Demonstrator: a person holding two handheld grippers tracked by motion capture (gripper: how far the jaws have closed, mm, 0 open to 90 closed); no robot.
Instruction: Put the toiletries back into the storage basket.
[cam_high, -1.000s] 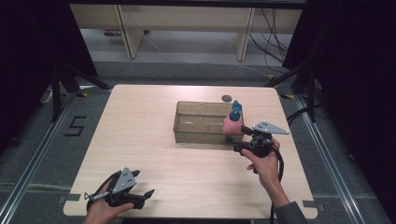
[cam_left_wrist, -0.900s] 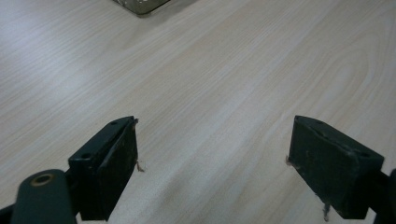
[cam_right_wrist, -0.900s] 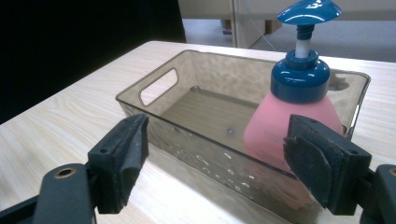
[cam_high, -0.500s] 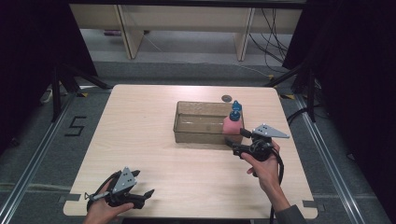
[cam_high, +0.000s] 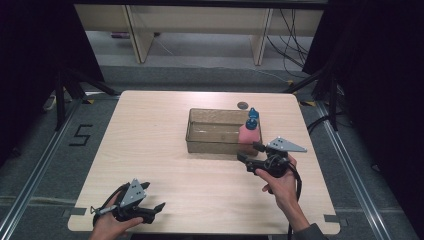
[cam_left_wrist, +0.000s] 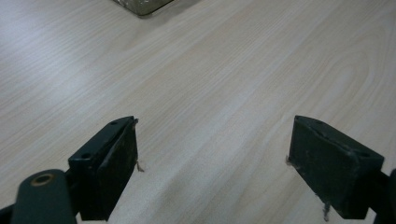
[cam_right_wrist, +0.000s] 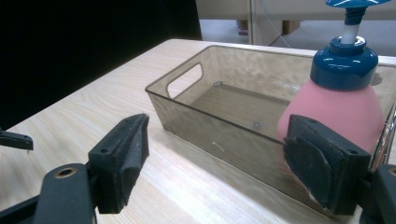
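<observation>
Pink pump bottle (cam_right_wrist: 337, 104), blue cap, upright in bin (cam_right_wrist: 187, 100)

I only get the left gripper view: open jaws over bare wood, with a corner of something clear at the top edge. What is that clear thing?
Observer: A clear, brown-tinted bin with a handle cut-out in its end wall.
Operator: Anything in it?
Observer: A pink pump bottle with a blue top stands upright at the bin's right end.
Operator: Where is the right gripper?
Observer: The right gripper is just in front of the bin near the bottle, with its jaws open and nothing between them.
</observation>
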